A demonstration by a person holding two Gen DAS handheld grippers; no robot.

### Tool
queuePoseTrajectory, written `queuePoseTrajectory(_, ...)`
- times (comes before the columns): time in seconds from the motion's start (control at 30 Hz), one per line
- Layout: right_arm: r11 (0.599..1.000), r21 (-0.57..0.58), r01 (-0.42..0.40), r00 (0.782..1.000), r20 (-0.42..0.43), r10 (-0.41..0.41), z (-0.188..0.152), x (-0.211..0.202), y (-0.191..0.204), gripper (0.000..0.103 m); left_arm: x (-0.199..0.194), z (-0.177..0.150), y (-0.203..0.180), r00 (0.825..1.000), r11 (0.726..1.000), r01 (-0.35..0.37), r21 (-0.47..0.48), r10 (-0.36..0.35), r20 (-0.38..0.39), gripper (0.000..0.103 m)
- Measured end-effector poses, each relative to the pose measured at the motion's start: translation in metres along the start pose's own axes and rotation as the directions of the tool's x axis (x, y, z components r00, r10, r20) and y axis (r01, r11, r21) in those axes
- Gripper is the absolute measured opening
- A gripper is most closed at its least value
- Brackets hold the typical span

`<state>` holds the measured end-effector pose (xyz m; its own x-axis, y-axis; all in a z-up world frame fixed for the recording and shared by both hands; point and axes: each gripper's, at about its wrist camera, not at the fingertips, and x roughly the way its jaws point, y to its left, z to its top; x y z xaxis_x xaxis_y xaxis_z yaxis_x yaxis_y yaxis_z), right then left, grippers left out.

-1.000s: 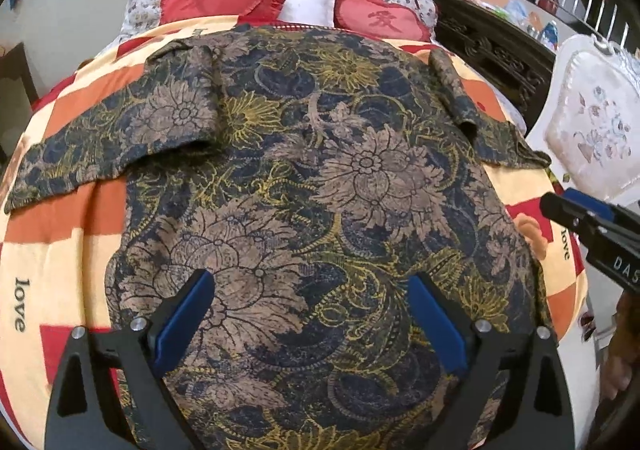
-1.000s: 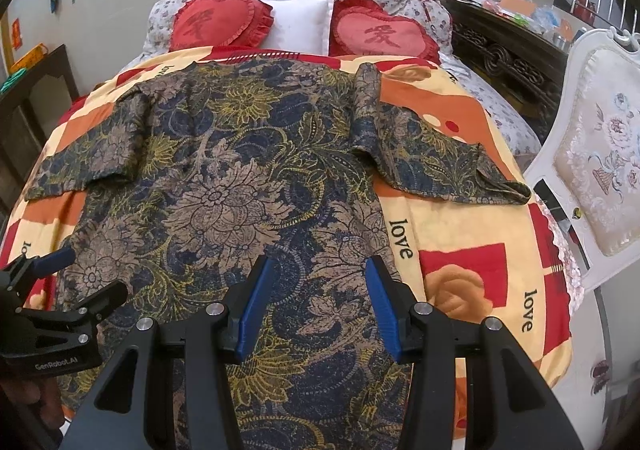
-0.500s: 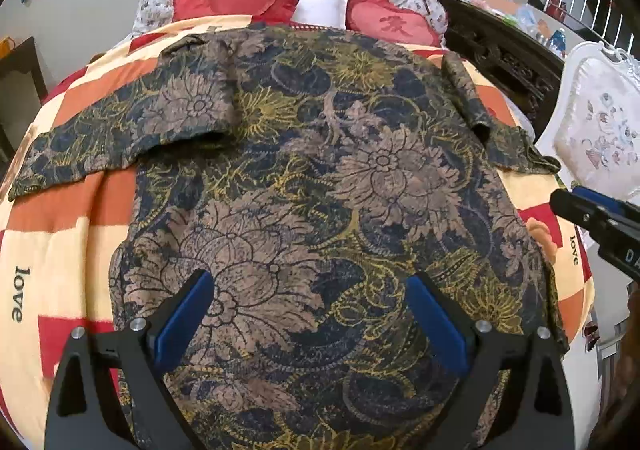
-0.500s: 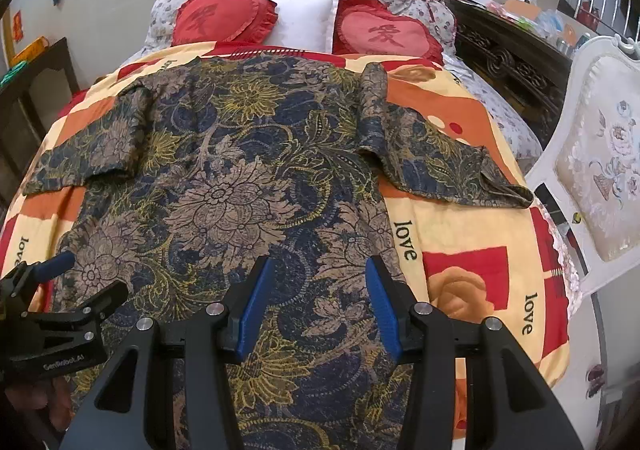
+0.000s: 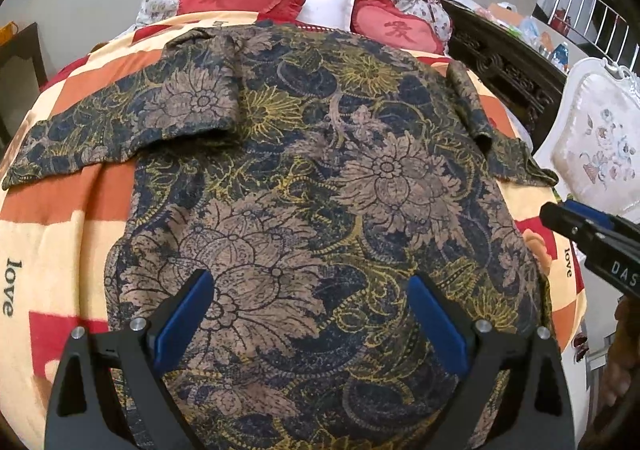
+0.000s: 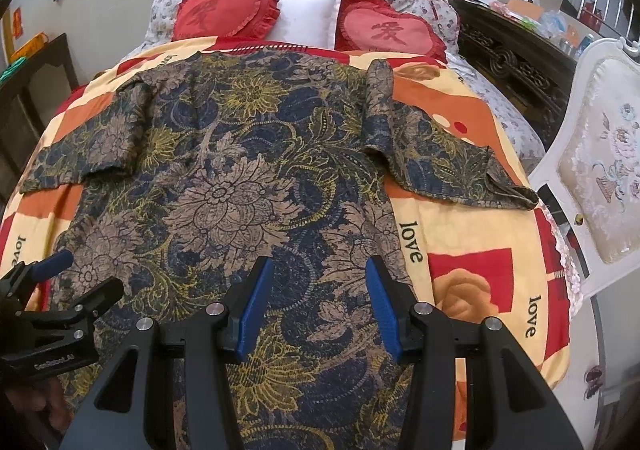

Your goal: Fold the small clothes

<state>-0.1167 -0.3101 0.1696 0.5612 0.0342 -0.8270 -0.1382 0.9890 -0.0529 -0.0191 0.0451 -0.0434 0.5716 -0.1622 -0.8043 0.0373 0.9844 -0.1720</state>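
Note:
A dark navy garment [image 5: 320, 190] with tan and yellow flowers lies spread flat on the bed, hem towards me and both short sleeves out to the sides. My left gripper [image 5: 310, 282] hovers over its lower left part with the jaws wide open and nothing between the pads. It also shows at the left edge of the right wrist view as left gripper [image 6: 84, 274]. My right gripper [image 6: 320, 264] stands open above the garment [image 6: 240, 190] near its lower right edge, holding nothing. From the left wrist view the right gripper [image 5: 560, 208] enters at the right edge.
An orange, yellow and red blanket [image 6: 460, 242] printed "love" covers the bed. Two red heart cushions [image 6: 224, 10] and a white pillow [image 6: 308, 18] lie at the head. A white upholstered chair [image 6: 600, 178] and a dark carved cabinet [image 6: 512, 54] stand on the right, and dark furniture [image 6: 24, 98] on the left.

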Motion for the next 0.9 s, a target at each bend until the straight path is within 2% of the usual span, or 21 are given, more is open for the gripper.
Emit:
queuePoseTrajectory(0.73, 1.000, -0.004, -0.008, 1.000, 0.008, 0.008, 0.019, 0.030, 0.005, 0.054, 0.006, 0.024, 0.007, 0.998, 0.998, -0.056, -0.006, 0.056, 0.041, 0.099)
queuePoseTrajectory(0.8, 1.000, -0.009, -0.021, 1.000, 0.022, 0.022, 0.021, 0.038, 0.007, 0.054, 0.009, 0.027, 0.009, 0.996, 0.997, -0.075, 0.004, 0.075, 0.055, 0.099)
queuePoseTrajectory(0.9, 0.996, -0.020, -0.083, 0.995, 0.050, 0.084, 0.024, 0.058, 0.012, 0.054, 0.020, 0.031, 0.012, 0.990, 0.993, -0.114, 0.019, 0.111, 0.088, 0.099)
